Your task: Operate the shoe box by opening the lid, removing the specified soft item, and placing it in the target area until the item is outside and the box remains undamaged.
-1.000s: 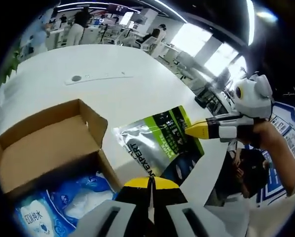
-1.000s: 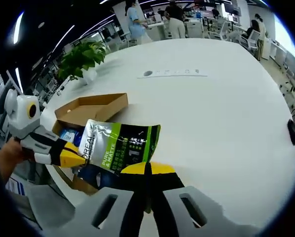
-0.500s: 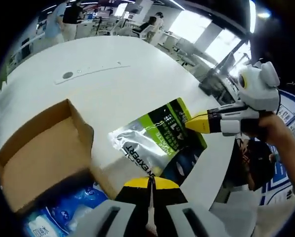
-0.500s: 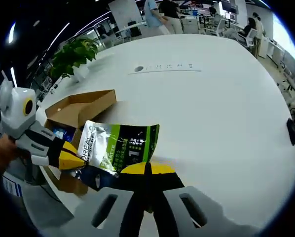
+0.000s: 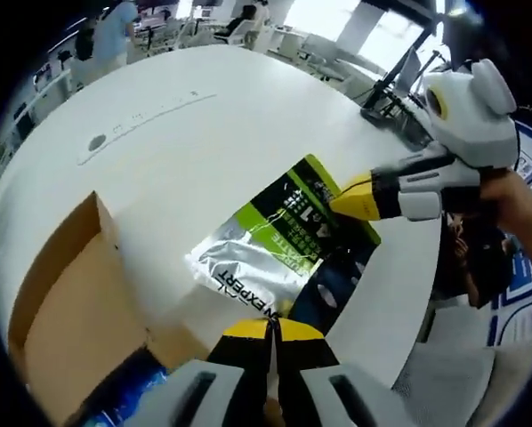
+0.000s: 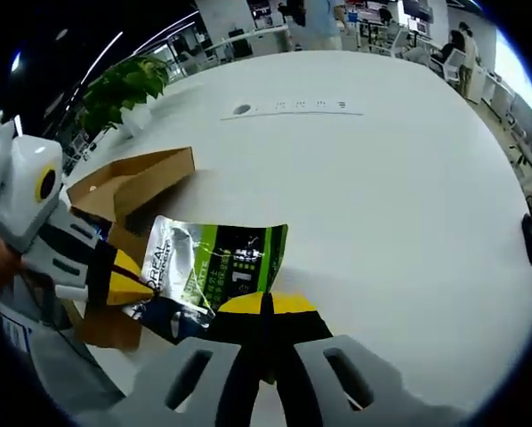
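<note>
The white tabletop (image 6: 408,178) carries the open cardboard box (image 6: 128,182) at its near edge. Just beside it, the foil pouch (image 6: 214,262) hangs between the left gripper (image 6: 128,283) and right gripper (image 6: 264,307), both clamped on opposite edges. It is probably light, limp and slippery; grip the sealed edges.

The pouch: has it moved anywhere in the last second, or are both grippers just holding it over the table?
The green and silver pouch has been carried away from the open cardboard box; in the right gripper view it overlapped the box's front edge a second ago and now hangs beside it, over the white table. Nothing was let go: the left gripper and right gripper stay shut on opposite edges of the pouch.
</note>
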Tool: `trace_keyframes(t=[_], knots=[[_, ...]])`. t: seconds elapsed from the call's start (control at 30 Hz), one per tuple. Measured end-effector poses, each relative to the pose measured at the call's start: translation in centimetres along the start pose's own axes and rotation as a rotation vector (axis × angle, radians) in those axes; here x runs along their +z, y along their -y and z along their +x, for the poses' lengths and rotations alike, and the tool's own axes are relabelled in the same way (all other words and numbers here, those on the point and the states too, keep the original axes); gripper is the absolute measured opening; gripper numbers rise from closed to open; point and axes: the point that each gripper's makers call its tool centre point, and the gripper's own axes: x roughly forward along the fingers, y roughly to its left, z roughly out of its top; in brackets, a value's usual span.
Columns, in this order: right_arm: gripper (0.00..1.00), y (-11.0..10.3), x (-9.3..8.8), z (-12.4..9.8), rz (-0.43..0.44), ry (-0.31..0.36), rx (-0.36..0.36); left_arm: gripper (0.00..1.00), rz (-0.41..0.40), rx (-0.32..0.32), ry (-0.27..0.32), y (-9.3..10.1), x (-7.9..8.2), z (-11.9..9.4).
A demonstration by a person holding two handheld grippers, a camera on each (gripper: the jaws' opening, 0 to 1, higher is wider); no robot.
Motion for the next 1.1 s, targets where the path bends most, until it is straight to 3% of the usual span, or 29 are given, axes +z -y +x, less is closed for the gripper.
trace_keyframes(t=[0.43, 0.9, 1.1], knots=[[0.00, 1.3, -0.3, 2.2, 0.007, -0.013, -0.020, 0.01, 0.121, 0.058, -0.083, -0.8, 0.1, 2.3], [0.00, 1.5, -1.1, 3.5, -0.020, -0.015, -0.009, 0.01, 0.296, 0.128, -0.137, -1.4, -0.6, 3.7], [0.00, 1.6, -1.2, 3.8, -0.038, -0.015, -0.007, 0.02, 0.334, 0.146, -0.143, -1.7, -0.5, 3.7]])
